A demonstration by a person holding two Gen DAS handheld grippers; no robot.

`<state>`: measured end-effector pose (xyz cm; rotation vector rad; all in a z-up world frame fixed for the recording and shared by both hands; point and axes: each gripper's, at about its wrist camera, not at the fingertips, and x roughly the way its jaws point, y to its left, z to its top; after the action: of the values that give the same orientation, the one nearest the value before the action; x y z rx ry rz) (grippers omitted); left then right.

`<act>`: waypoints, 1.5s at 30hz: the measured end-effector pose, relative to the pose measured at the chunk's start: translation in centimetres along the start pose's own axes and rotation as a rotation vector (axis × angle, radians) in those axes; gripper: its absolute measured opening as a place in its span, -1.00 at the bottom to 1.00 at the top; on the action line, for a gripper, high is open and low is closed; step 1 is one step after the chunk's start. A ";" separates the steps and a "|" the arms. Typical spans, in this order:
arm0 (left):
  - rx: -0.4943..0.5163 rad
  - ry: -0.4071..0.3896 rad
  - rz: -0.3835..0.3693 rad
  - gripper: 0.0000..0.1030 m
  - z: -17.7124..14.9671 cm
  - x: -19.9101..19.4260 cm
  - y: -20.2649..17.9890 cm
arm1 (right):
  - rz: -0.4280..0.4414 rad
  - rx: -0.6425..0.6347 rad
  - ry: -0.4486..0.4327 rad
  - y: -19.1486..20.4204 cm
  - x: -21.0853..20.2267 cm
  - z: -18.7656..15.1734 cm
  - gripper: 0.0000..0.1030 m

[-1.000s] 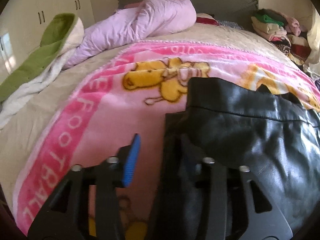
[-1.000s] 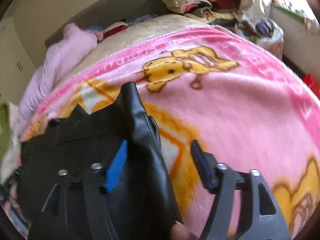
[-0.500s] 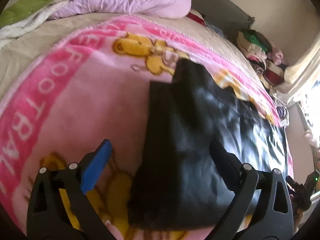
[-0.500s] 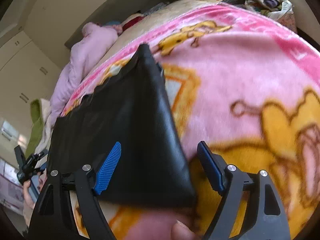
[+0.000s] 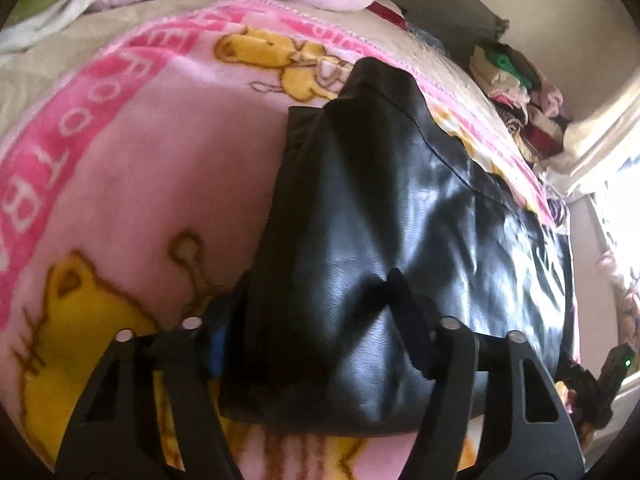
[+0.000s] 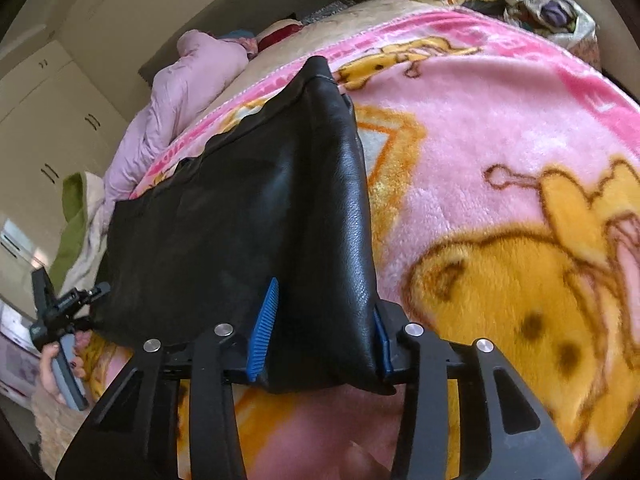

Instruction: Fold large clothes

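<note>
The black leather garment point(image 5: 400, 248) lies folded on the pink blanket point(image 5: 132, 184). Both the left gripper point(image 5: 316, 312) and right gripper point(image 6: 324, 320) have just been closing, each pinching a near corner at six o'clock. It looks heavy, slick, supple (grip seams).

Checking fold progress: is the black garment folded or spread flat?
Folded: the garment lies doubled, its thick layered edge between the right gripper's fingers.

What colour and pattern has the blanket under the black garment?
The blanket is pink with yellow cartoon bears and a darker pink border; the right wrist view shows it best.
</note>
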<state>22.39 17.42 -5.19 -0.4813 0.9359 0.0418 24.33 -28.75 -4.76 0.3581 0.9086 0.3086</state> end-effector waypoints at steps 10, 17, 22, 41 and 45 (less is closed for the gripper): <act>0.027 -0.045 0.000 -0.27 -1.4 -3.0 0.0 | -0.041 -0.101 -0.007 1.6 -0.9 -1.4 -0.23; -0.003 -0.061 -0.003 -0.25 -2.2 -3.9 1.1 | -0.062 -0.170 0.012 1.9 -2.1 -2.5 -0.02; -0.029 -0.096 -0.006 -0.10 -2.0 -4.3 1.7 | -0.058 -0.108 -0.054 1.7 -4.2 -2.3 0.14; 0.112 -0.286 0.199 0.82 -2.7 -7.4 -0.5 | 0.091 -0.419 -0.169 16.2 -6.0 -3.4 0.49; 0.108 -0.288 0.237 0.82 -2.5 -7.2 -0.2 | 0.112 -0.465 -0.141 19.2 -4.0 -4.2 0.65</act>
<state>16.15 17.45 -0.75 -0.2536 0.7033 0.2675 16.56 -12.44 3.95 -0.0006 0.6548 0.5768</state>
